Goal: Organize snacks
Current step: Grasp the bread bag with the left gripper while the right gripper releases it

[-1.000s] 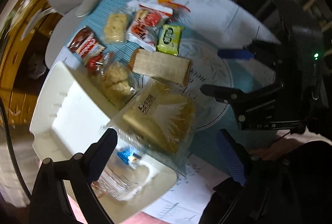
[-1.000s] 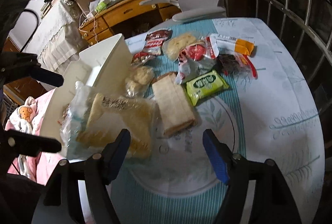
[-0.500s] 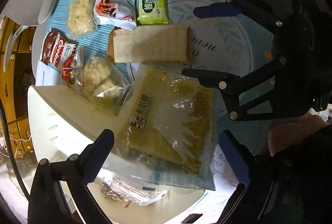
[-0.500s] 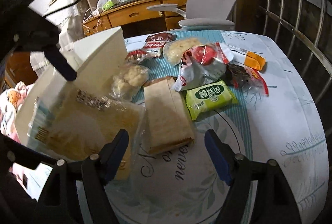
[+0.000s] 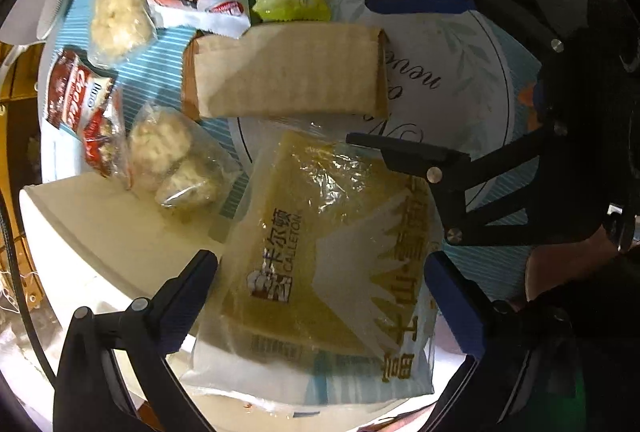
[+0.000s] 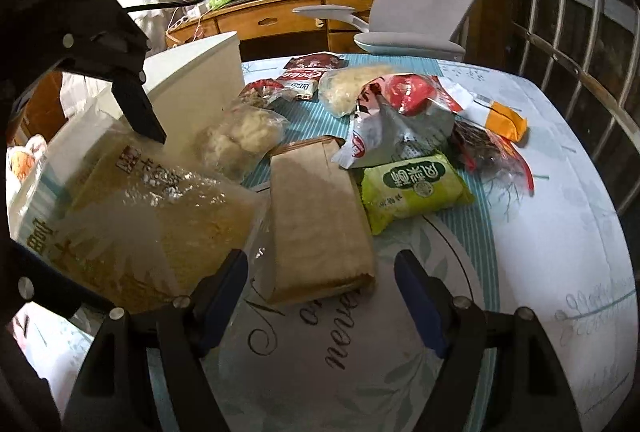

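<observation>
The soft, light, crinkly bread bag (image 5: 332, 252), resting on the white bin's (image 5: 92, 224) 3 o'clock rim, sits untouched between the wide-open left tool (image 5: 320, 272); grip its sealed edge, while the right tool (image 6: 320, 288) gapes empty.

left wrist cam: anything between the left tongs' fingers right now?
Yes. The big clear cake bag lies in the gap of the open left tongs, over the white bin. Contact with the fingers is unclear.

The right gripper (image 6: 320, 284) hovers with its fingers (image 6: 416, 296) spread above the tabletop (image 6: 560, 252), just short of a brown paper packet (image 6: 316, 224). A clear bread bag (image 6: 136, 224) lies left, against a white bin (image 6: 192, 92); a green packet (image 6: 416, 188) lies right.
</observation>
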`<control>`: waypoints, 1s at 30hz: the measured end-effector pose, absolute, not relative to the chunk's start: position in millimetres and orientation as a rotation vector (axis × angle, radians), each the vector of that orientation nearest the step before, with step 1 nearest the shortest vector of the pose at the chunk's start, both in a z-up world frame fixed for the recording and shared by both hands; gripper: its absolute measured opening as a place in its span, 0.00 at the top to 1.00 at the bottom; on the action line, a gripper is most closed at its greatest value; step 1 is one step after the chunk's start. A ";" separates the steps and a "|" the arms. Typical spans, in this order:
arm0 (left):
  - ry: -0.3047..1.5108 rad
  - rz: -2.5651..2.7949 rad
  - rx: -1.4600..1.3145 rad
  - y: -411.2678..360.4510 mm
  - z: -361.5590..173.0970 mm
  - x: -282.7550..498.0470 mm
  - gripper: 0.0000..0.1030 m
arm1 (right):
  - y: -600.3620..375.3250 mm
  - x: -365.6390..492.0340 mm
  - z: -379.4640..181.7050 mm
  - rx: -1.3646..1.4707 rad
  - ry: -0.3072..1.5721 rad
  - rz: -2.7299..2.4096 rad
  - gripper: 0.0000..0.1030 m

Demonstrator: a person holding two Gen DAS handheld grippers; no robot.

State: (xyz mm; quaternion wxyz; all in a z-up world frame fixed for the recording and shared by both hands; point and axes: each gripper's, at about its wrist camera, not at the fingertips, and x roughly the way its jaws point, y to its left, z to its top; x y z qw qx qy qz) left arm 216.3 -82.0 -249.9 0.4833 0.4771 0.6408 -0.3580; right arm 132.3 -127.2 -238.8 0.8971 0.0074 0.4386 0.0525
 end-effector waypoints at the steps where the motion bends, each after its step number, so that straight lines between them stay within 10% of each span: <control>1: 1.569 -0.872 1.161 -82.9 -253.1 216.1 0.01 | -125.8 133.4 -240.3 -0.002 0.911 0.112 0.26; 22: 1.771 -0.785 1.061 -97.2 -305.3 223.1 0.04 | -122.3 141.3 -247.0 -0.061 0.929 0.111 0.44; 30: 1.783 -0.759 0.916 -81.8 -291.1 229.2 0.37 | -120.9 139.7 -248.6 -0.069 0.927 0.105 0.47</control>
